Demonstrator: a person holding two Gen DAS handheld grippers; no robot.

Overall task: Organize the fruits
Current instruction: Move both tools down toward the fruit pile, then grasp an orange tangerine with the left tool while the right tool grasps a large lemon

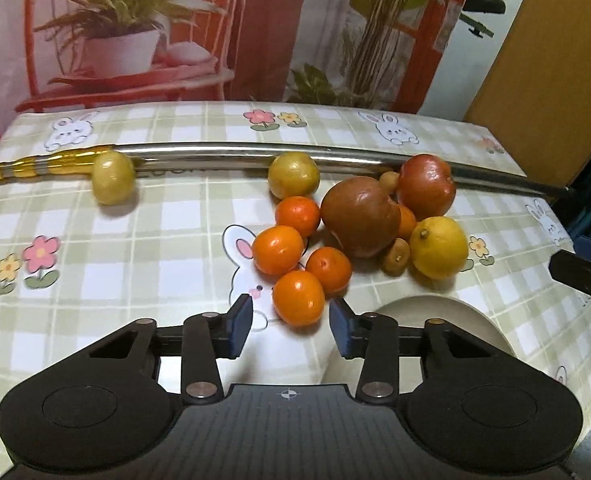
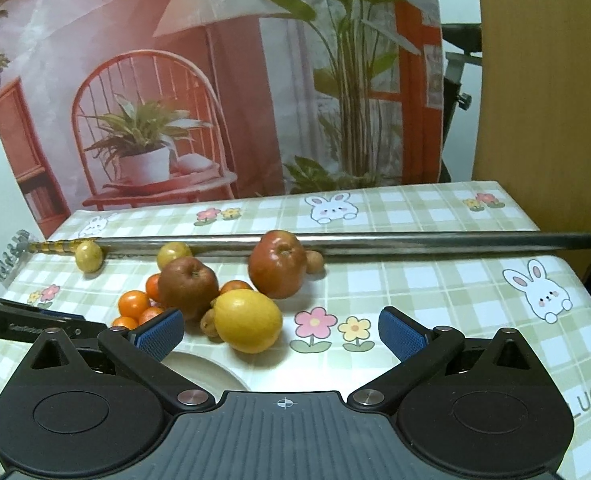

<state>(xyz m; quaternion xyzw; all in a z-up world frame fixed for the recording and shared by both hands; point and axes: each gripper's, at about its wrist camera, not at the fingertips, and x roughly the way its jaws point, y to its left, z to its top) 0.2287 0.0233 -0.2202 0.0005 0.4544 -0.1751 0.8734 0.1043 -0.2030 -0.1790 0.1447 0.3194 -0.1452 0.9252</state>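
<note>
Both grippers spread wide over the fruit pile, holding nothing.

The left gripper point(image 1: 290, 322) has its jaws apart on either side of the nearest orange point(image 1: 298, 298); the right gripper point(image 2: 281, 330) stands wide apart just before the lemon point(image 2: 248, 321). A cream plate point(image 1: 451, 316) lies at the table's near edge. Oranges, two apples point(image 2: 278, 264) and small yellow fruits point(image 1: 113, 178) cluster mid-table point(image 1: 135, 240), against a metal rod point(image 1: 223, 152) spanning the table toward the far edge.

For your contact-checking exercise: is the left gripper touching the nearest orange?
Apart. The left wrist view shows tablecloth between each blue pad of the left gripper and the nearest orange.
</note>
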